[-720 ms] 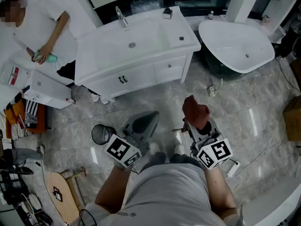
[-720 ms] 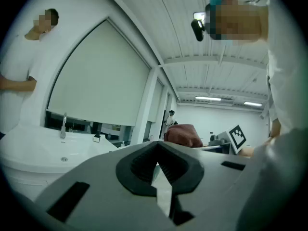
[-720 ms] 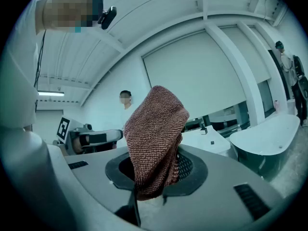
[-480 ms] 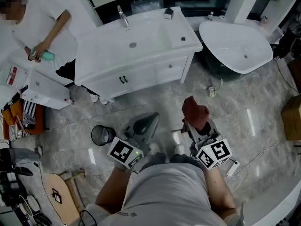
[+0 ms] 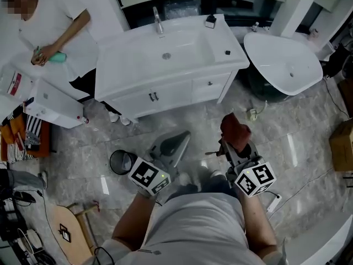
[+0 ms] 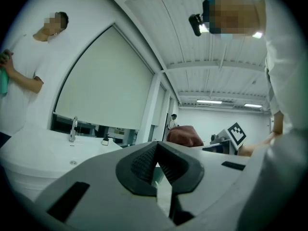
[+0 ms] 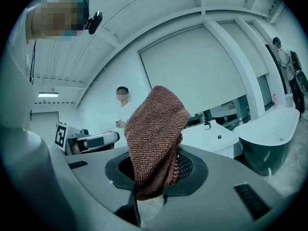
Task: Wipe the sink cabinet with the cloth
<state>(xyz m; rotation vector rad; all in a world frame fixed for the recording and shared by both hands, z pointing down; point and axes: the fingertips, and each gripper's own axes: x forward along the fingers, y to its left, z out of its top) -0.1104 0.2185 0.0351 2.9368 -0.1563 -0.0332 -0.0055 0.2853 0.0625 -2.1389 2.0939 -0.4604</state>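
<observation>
The white sink cabinet (image 5: pixel 165 87) stands ahead in the head view, with a basin, a chrome tap (image 5: pixel 158 20) and two dark-handled doors. My right gripper (image 5: pixel 234 146) is shut on a reddish-brown cloth (image 5: pixel 234 130), which sticks up out of its jaws; the cloth (image 7: pixel 155 138) fills the middle of the right gripper view. My left gripper (image 5: pixel 177 141) is shut with nothing in it, its jaws meeting at the tip (image 6: pixel 155 150). Both grippers are held low over the floor, well short of the cabinet (image 6: pixel 43 158).
A white oval bathtub (image 5: pixel 284 59) stands right of the cabinet. A person in white (image 5: pixel 52 32) holds a teal bottle at the left, beside a white box (image 5: pixel 55 105). A black waste bin (image 5: pixel 120 162) sits on the marble floor by my left gripper. A cardboard box (image 5: pixel 342 145) lies far right.
The view has shifted, so the cabinet and bathtub sit further right and lower in frame. Both grippers keep their pose and the cloth stays held.
</observation>
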